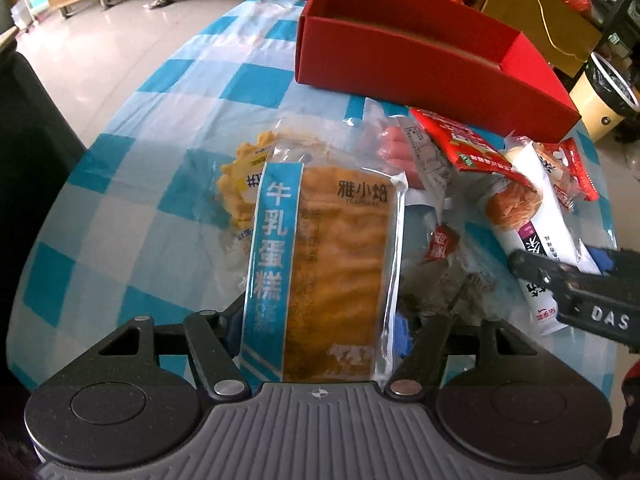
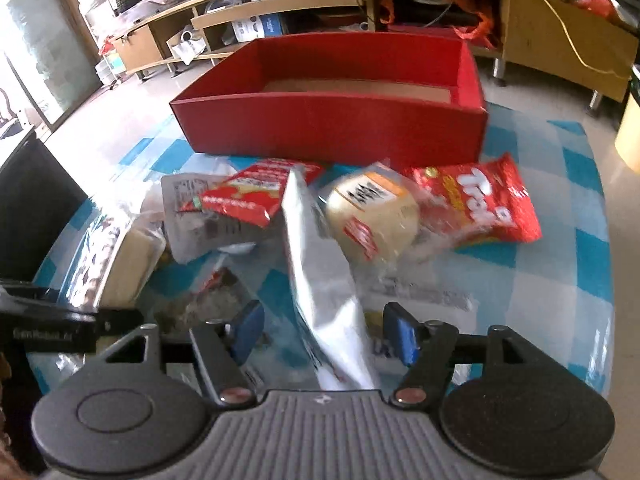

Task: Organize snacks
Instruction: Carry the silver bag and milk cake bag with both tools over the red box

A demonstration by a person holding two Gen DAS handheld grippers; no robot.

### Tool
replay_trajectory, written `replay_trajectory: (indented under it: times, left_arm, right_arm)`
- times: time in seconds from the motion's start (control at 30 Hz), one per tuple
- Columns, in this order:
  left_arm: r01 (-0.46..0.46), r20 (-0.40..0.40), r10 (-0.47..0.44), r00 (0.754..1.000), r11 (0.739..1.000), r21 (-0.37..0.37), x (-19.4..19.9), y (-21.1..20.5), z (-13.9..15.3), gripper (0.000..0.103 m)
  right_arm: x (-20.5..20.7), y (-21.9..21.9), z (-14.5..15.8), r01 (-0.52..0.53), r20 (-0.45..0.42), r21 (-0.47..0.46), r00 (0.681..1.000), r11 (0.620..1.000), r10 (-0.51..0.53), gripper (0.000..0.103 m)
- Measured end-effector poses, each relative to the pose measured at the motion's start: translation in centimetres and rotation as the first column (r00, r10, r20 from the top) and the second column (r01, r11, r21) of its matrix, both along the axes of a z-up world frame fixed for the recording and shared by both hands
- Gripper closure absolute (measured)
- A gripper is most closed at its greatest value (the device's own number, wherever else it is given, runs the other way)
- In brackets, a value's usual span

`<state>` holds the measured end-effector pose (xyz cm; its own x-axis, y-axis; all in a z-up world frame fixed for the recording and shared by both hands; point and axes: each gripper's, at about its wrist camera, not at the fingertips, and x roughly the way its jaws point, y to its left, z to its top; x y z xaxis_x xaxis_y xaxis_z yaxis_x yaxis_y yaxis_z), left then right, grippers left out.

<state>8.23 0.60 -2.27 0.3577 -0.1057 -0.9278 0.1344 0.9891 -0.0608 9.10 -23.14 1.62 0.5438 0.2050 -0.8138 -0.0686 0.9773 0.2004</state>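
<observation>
Two wrist views look down on a round table (image 1: 132, 152) covered in a blue and white checked cloth, with a pile of snack packets and an open red box (image 1: 400, 60) at the far side.

In the left wrist view, the left gripper (image 1: 320, 328) pinches a clear packet of golden sponge cake (image 1: 320, 248) with a blue strip of white characters down its left side. The packet stands lengthwise between the two fingers, its edges pressed against both. Behind it, to the left, lies a yellow round snack (image 1: 238, 192). To the right sit pink sausages (image 1: 394, 148), a red packet (image 1: 460, 140), and a white packet picturing a bun (image 1: 528, 208). At the far right edge the right gripper (image 1: 560, 280) reaches in over that white packet.

In the right wrist view, the left gripper's black arm (image 2: 60, 320) enters at the far left. In the middle, the right gripper's (image 2: 324, 332) blue pads (image 2: 404, 336) stand spread, clear of a blurred silvery packet (image 2: 320, 280) that hangs between them without visible contact. Only this view shows the box's bare cardboard floor (image 2: 352, 88), a pale round bun in wrap (image 2: 372, 216), and a red gummy bag (image 2: 484, 204) on the right, just before the box.
</observation>
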Motion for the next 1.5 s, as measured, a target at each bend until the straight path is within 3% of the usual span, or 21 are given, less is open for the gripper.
replay_trajectory:
  times: [0.13, 0.17, 0.2, 0.27, 0.4, 0.53, 0.83, 1.13, 1.3, 1.43, 1.5]
  left_arm:
    - [0.027, 0.007, -0.027, 1.0, 0.999, 0.031, -0.1, -0.6, -0.5, 0.02]
    - [0.027, 0.011, -0.028, 1.0, 0.998, 0.054, -0.2, -0.8, -0.7, 0.018]
    - [0.03, 0.019, -0.031, 0.999, 0.996, 0.083, -0.2, -1.1, -1.0, 0.015]
    - [0.04, 0.032, -0.044, 0.999, 0.992, 0.116, -0.1, -1.3, -1.2, 0.013]
    - [0.038, 0.024, -0.042, 0.999, 0.99, 0.138, 0.1, -1.5, -1.5, 0.028]
    - [0.027, 0.03, -0.031, 0.999, 0.991, 0.132, -0.5, -0.8, -0.7, 0.037]
    - [-0.044, 0.016, 0.044, 0.999, 0.999, -0.017, -2.6, 1.8, 2.1, 0.038]
    - [0.001, 0.105, 0.015, 0.994, 0.989, -0.15, -1.2, 0.4, 6.0, 0.038]
    - [0.035, 0.109, -0.017, 0.994, 0.985, -0.172, -1.2, -0.3, 5.8, 0.038]
    - [0.038, 0.063, -0.02, 0.998, 0.955, -0.294, -1.3, 1.1, 5.3, 0.038]
    - [0.045, 0.097, -0.018, 0.995, 0.956, -0.289, -1.5, 1.2, 5.8, 0.038]
  right_arm:
    - [1.0, 1.3, -0.3, -0.004, 0.022, -0.058, 1.0, 0.998, 0.006, 0.033]
    - [1.0, 1.7, -0.3, -0.002, 0.021, -0.084, 1.0, 0.996, 0.004, 0.04]
    - [1.0, 2.1, -0.2, -0.004, 0.019, -0.107, 1.0, 0.994, 0.006, 0.058]
    - [0.4, 2.3, 0.3, -0.042, 0.017, -0.106, 0.999, 0.994, 0.044, 0.08]
    - [-1.0, 2.0, 0.5, -0.059, 0.006, -0.105, 0.998, 0.993, 0.06, 0.082]
    - [-1.6, -0.2, 1.2, -0.004, -0.026, 0.048, 1.0, 0.999, 0.005, 0.083]
    - [-4.8, -2.7, 4.5, 0.029, 0.032, 0.253, 0.999, 0.967, -0.038, 0.083]
    - [-2.9, -3.7, 6.7, 0.053, 0.096, 0.324, 0.991, 0.945, -0.088, 0.083]
    - [-1.9, -3.6, 7.0, 0.052, 0.111, 0.338, 0.989, 0.94, -0.094, 0.083]
    - [-2.1, -3.6, 7.0, 0.039, 0.109, 0.349, 0.991, 0.936, -0.081, 0.083]
    - [-2.2, -3.9, 7.0, 0.044, 0.11, 0.355, 0.99, 0.934, -0.088, 0.083]
